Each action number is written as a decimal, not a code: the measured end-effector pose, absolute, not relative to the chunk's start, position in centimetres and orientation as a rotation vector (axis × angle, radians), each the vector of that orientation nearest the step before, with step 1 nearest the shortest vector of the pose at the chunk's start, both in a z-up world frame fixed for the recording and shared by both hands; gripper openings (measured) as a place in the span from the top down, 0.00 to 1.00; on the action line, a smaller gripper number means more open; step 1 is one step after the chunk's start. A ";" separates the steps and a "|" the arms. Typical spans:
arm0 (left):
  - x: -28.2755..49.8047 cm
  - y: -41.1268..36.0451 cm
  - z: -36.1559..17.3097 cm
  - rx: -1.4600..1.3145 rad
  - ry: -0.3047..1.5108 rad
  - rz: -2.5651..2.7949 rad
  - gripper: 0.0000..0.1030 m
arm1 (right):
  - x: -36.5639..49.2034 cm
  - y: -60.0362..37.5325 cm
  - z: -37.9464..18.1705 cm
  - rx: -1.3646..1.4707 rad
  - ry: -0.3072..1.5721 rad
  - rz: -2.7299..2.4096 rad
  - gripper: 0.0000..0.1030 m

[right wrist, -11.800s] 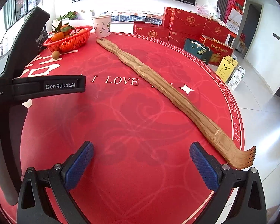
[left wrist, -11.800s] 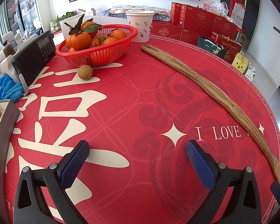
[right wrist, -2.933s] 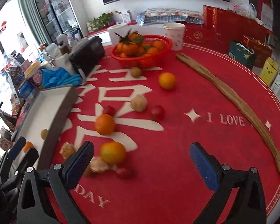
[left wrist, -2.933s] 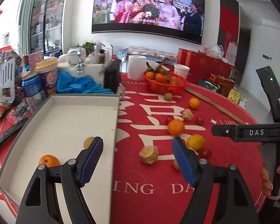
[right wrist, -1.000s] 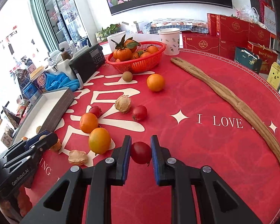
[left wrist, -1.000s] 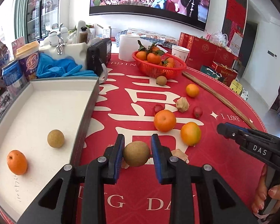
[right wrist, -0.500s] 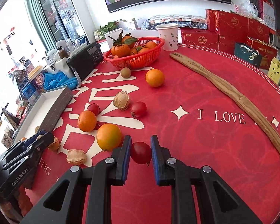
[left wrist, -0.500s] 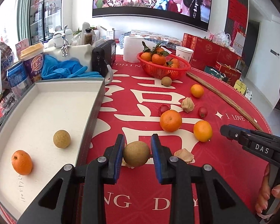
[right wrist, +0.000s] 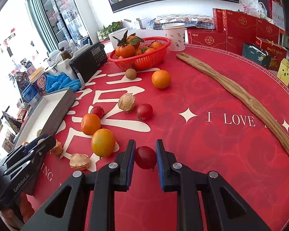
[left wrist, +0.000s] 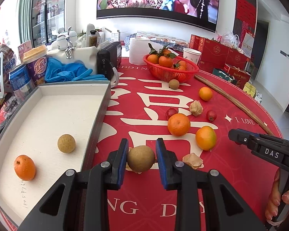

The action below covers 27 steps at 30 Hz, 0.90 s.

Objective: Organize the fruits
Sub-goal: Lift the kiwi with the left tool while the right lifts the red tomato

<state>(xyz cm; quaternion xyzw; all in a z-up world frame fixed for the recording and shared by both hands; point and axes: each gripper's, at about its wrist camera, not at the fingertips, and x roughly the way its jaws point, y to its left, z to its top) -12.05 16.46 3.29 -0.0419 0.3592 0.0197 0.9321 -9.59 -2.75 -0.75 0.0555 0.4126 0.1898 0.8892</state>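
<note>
- Tray (left wrist: 98, 104) at the far left: a shallow rectangular box with a dark grey rim and a white, faintly grainy floor, its long axis running away from the camera. On that floor lie a glossy mandarin (left wrist: 24, 167) and, apart from it, a dull tan longan (left wrist: 66, 143).
- Left gripper (left wrist: 141, 158): black plastic arms with ribbed blue pads, clamped on both sides of a round, matt brown-green longan-like fruit (left wrist: 140, 158), held above the red tablecloth (left wrist: 144, 204) just right of the tray's rim. Half a second ago it gripped the same fruit in the same way.
- Loose fruit on the cloth between the grippers: two smooth oranges (left wrist: 178, 124) (left wrist: 205, 137), small shiny red fruits (left wrist: 211, 115), and papery, wrinkled husks (left wrist: 192, 160).
- Right gripper (right wrist: 145, 157): the same blue pads pinched on a smooth, glossy red cherry tomato (right wrist: 145, 157), raised just above the cloth. Its hold matches the frame a second ago.
- Woven red plastic basket (right wrist: 144, 59) of leafy mandarins at the back.
- Long, flat wooden stick (right wrist: 240, 96) with visible grain, its long axis running diagonally from beside the basket to the table's near right edge.
</note>
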 end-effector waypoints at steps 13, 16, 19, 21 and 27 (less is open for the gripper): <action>-12.1 16.6 3.2 -0.086 0.732 0.047 0.69 | -9.6 -2.7 -0.8 0.117 0.858 0.394 0.79; -12.1 16.6 3.2 -0.086 0.733 0.048 0.69 | -9.6 -2.6 -0.8 0.116 0.858 0.395 0.79; -12.1 16.6 3.2 -0.088 0.732 0.049 0.69 | -9.5 -2.6 -0.8 0.117 0.858 0.394 0.79; -12.1 16.8 3.3 -0.089 0.729 0.053 0.69 | -9.5 -2.7 -0.8 0.117 0.858 0.394 0.79; -12.3 17.2 3.5 -0.092 0.720 0.063 0.69 | -9.6 -2.4 -0.9 0.117 0.858 0.398 0.79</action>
